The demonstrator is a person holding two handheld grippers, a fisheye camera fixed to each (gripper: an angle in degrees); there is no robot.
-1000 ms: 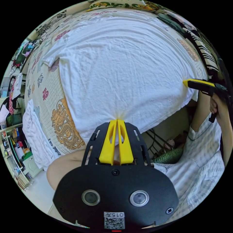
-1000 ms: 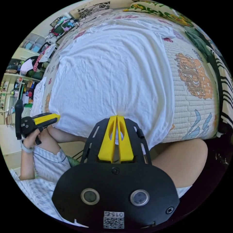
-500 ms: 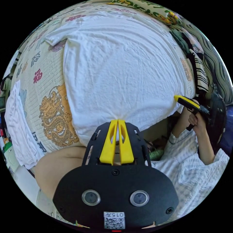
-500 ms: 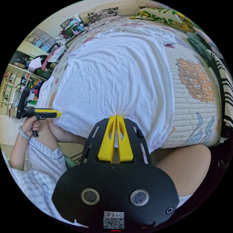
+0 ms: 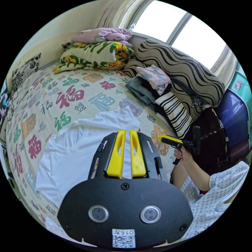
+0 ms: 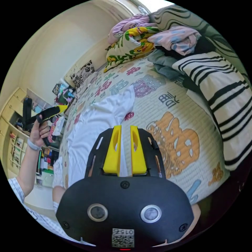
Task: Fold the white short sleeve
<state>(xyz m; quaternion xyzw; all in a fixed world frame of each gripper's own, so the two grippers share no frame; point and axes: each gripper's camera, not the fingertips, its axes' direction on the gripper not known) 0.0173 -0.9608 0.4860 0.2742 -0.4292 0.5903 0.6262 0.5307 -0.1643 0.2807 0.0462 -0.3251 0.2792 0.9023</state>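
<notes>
The white short sleeve shirt (image 5: 73, 147) lies on the patterned bed cover (image 5: 78, 92), one sleeve pointing toward the pillows. In the left gripper view my left gripper (image 5: 125, 130) hovers above the shirt, its jaws slightly apart with nothing between them. The right gripper (image 5: 168, 139) is held in a hand beside the bed's edge. In the right gripper view the shirt (image 6: 94, 123) stretches away at the left. My right gripper (image 6: 125, 126) stands open over its edge and the cover. The left gripper (image 6: 52, 111) is raised in a hand at the far left.
Stacked pillows (image 5: 97, 52), a wavy striped cushion (image 5: 181, 71) and folded clothes (image 5: 168, 105) crowd the head and window side of the bed. Shelves and clutter (image 6: 47, 157) stand beyond the bed's far side. The person's sleeve (image 5: 218, 194) is at the lower right.
Both grippers have let go of the shirt's hem and opened. Both cameras have risen and tilted up, so the pillows and window now show. The shirt rests on the bed.
</notes>
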